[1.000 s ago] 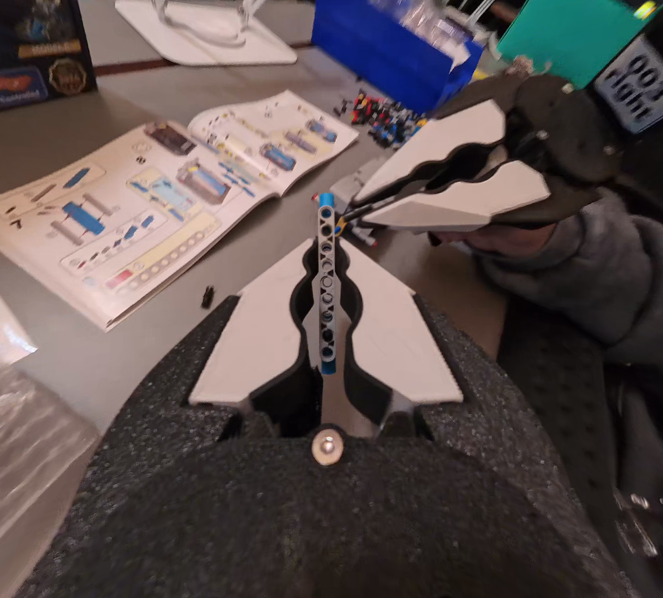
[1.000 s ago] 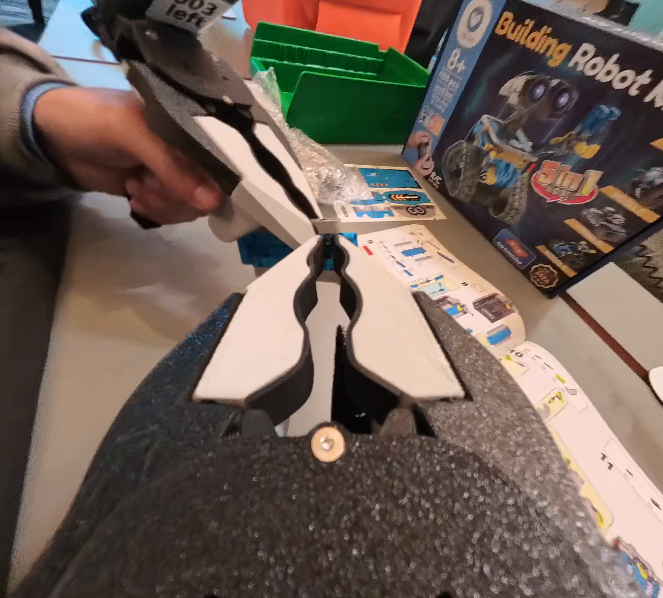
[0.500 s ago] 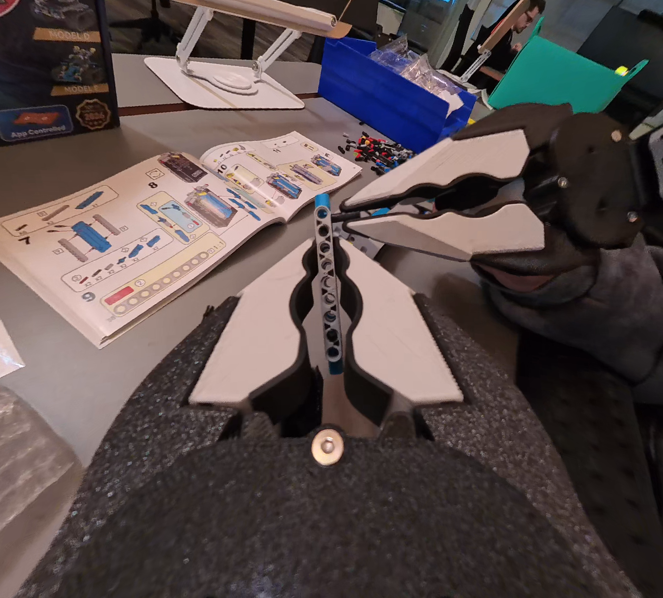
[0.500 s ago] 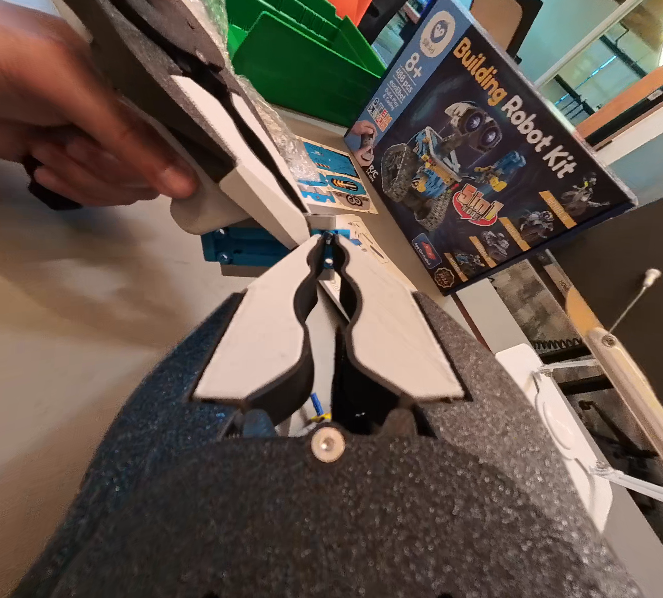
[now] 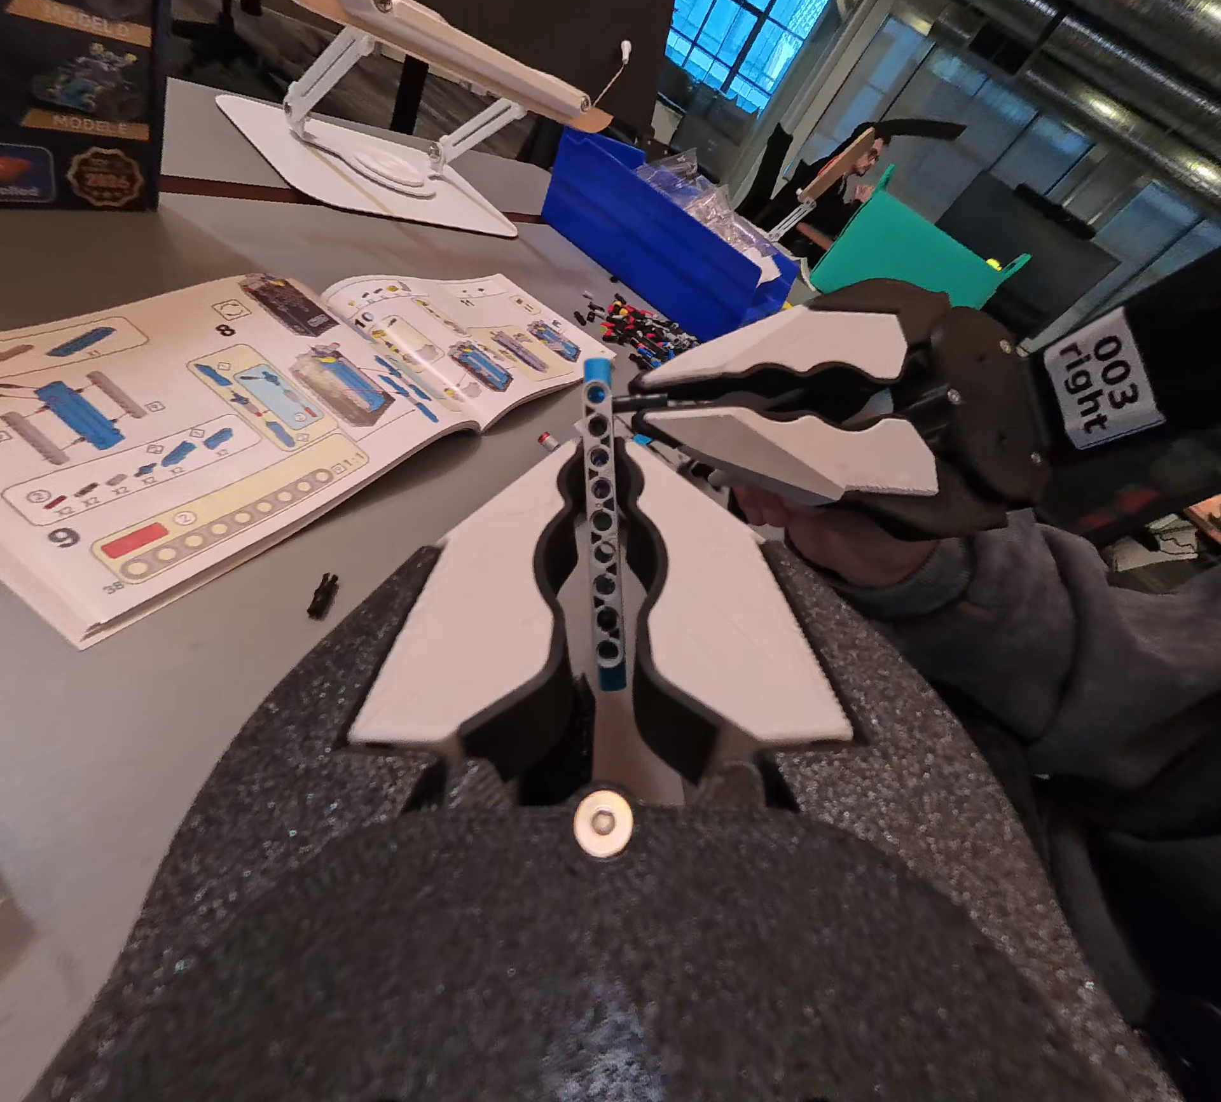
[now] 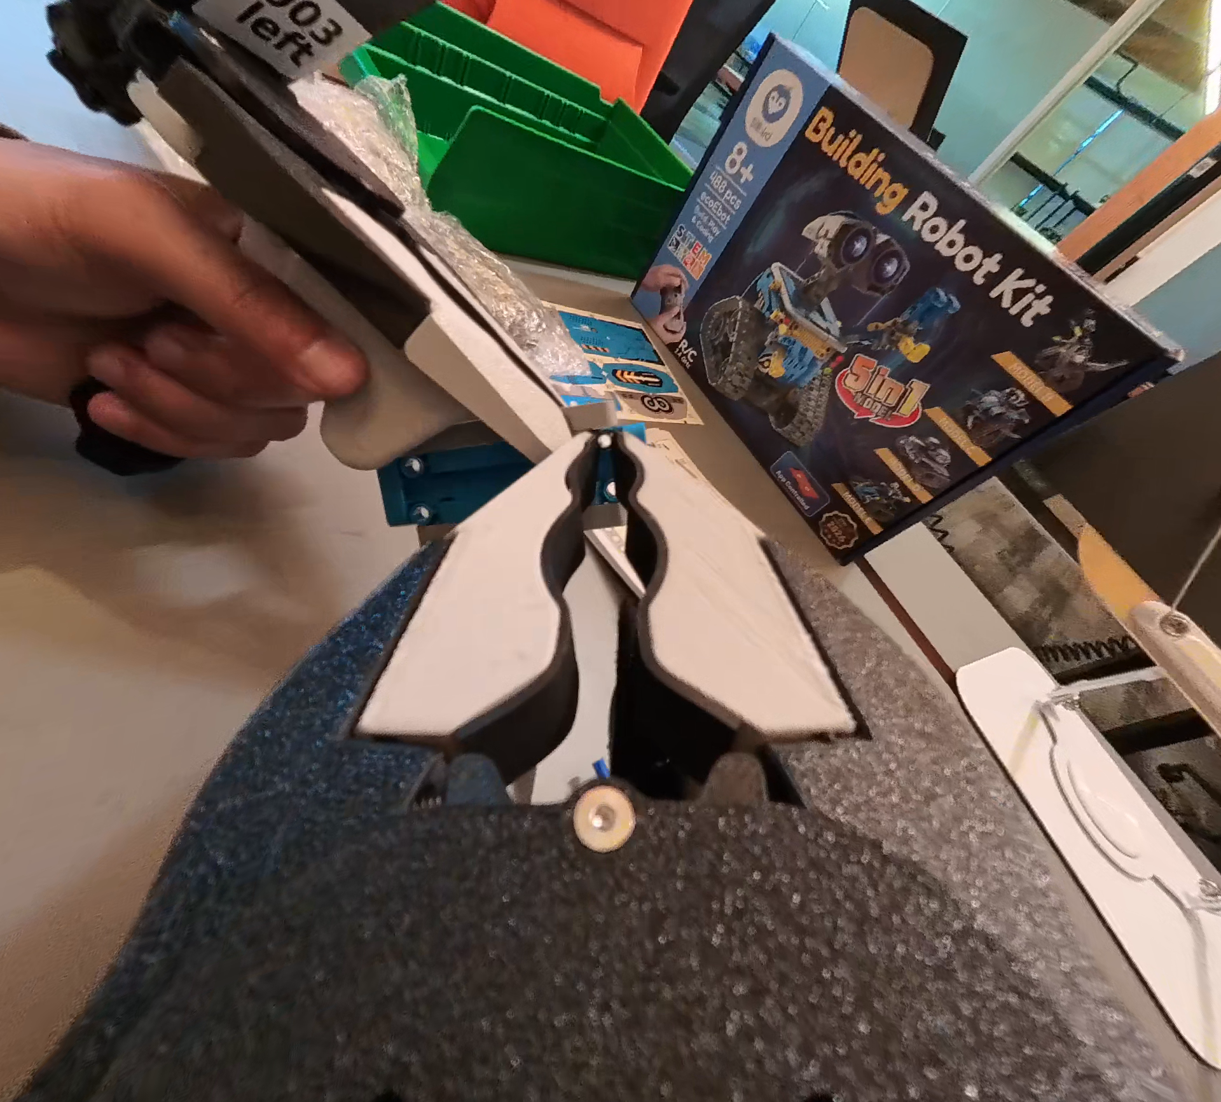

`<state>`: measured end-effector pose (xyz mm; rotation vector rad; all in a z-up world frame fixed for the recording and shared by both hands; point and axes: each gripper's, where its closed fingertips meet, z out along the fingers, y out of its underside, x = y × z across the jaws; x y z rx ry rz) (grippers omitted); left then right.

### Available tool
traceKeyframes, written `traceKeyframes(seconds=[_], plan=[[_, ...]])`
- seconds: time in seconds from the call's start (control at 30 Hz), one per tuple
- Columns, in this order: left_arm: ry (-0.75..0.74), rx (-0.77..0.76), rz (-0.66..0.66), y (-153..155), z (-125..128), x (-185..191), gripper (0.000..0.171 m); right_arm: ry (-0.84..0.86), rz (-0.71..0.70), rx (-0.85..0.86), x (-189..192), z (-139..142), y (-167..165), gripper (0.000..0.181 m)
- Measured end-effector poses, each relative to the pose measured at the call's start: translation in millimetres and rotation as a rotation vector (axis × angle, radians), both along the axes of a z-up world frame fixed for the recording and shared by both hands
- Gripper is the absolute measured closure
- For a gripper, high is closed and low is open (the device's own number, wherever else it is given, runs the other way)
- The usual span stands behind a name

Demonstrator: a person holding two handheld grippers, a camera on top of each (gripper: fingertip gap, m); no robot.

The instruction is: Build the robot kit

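The left gripper (image 5: 602,462) is clamped along a grey perforated beam (image 5: 604,542) with blue end caps, a light, stiff, slick plastic strip that is best pinched on its flat sides, as here. At the beam's far end, the right gripper (image 5: 634,406) is nearly closed on a small dark pin (image 5: 624,403), its tip at the top hole. Beyond lie an open instruction booklet (image 5: 277,409), loose small parts (image 5: 634,324) and a blue bin (image 5: 661,244) on the table (image 5: 99,740).
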<state>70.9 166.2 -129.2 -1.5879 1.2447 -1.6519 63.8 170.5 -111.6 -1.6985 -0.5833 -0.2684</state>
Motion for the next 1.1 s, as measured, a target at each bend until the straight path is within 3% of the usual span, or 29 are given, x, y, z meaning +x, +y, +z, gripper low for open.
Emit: traceKeyframes(seconds=[0.27,0.4,0.6,0.93,1.1], plan=[[-0.004,0.124,0.064,3.0,0.1,-0.2,0.165,-0.017,-0.022,-0.009,-0.5,-1.5,1.0,0.178],[-0.009,0.118,0.062,3.4,2.4,0.0,0.165,-0.261,-0.061,0.049,-1.4,2.8,1.1,0.178],[0.037,0.127,0.024,0.4,-6.5,-0.8,0.165,-0.404,0.006,0.021,-1.3,-6.9,0.2,0.178],[-0.012,0.1,0.013,-2.4,0.9,-3.2,0.165,0.011,0.05,-0.005,-5.2,-0.6,0.5,0.176],[-0.074,0.124,0.07,2.7,12.2,-4.5,0.166,0.371,0.059,-0.018,-5.0,7.9,3.8,0.179]])
